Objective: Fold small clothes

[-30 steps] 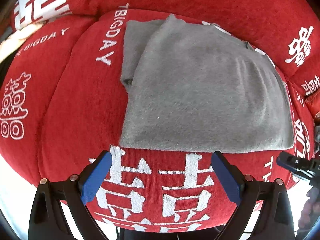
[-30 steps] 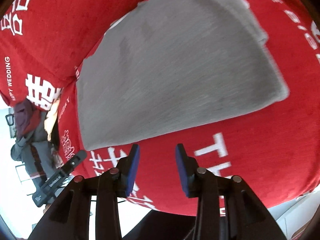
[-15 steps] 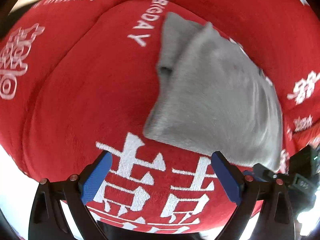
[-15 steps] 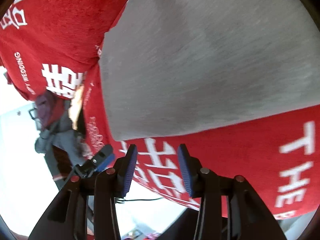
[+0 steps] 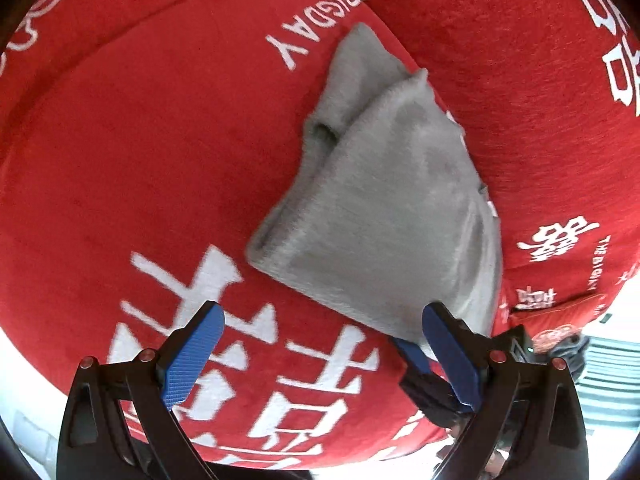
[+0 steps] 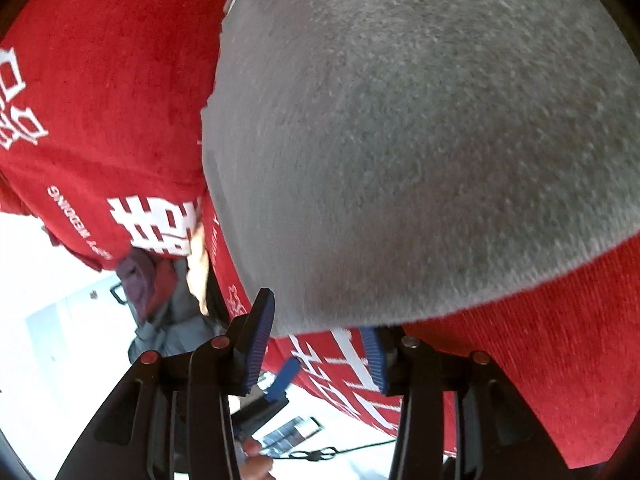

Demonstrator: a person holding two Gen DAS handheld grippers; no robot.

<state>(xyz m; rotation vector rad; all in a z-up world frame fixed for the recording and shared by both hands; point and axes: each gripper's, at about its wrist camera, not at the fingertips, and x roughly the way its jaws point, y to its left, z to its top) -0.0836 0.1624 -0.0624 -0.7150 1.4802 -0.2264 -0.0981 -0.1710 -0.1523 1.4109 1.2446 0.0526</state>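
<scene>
On the red cushion [image 5: 140,168], toward its front right corner, lies the folded grey garment [image 5: 384,216]. Right gripper [image 6: 320,340]: jaws narrowly parted astride the garment's near edge, probably to pinch. Left gripper [image 5: 320,344]: jaws wide, holding nothing, beside that corner.

A red sofa cover [image 5: 132,168] with white lettering and large white characters [image 5: 256,344] fills the space ahead of and beneath the left tool. From the right tool's view the same red cover [image 6: 104,92] lies ahead to the left, and a bundle of purple, red and grey fabric [image 6: 152,292] sits beyond its edge, left of the tool, against a bright white floor [image 6: 64,332].
</scene>
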